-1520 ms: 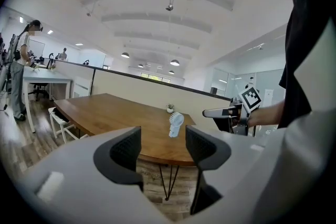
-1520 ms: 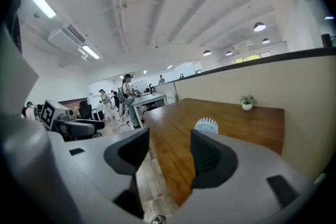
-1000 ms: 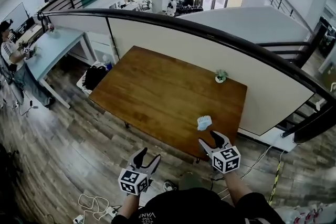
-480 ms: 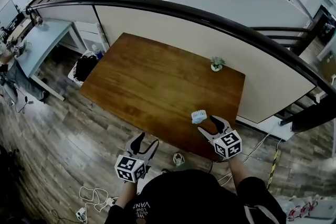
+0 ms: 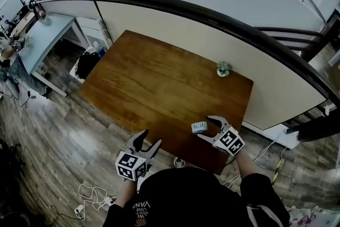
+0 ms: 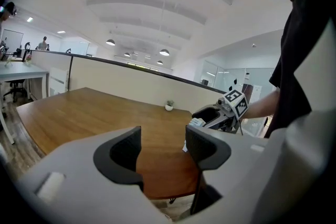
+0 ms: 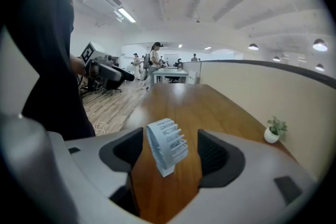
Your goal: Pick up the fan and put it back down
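Observation:
A small white fan [image 5: 199, 127] stands on the brown wooden table [image 5: 159, 82], near its front right edge. My right gripper [image 5: 206, 128] has its jaws on either side of the fan. In the right gripper view the fan [image 7: 167, 145] sits tilted in the gap of the right gripper [image 7: 169, 149], and the opening jaws stand clear of it on both sides. My left gripper [image 5: 146, 142] hangs open and empty just off the table's front edge, left of the fan. From the left gripper view, beyond the left gripper [image 6: 163, 149], the right gripper [image 6: 215, 115] and the fan [image 6: 196, 122] show.
A small potted plant [image 5: 223, 68] stands at the table's far right by the low partition wall [image 5: 175, 34] with its dark railing. A pale blue desk [image 5: 48, 42] is at the left. Cables [image 5: 93, 203] lie on the wood floor.
My right gripper has come down and rolled so its jaws flank the fan, and they have widened. The left gripper has drifted toward the table edge. The fan stays put.

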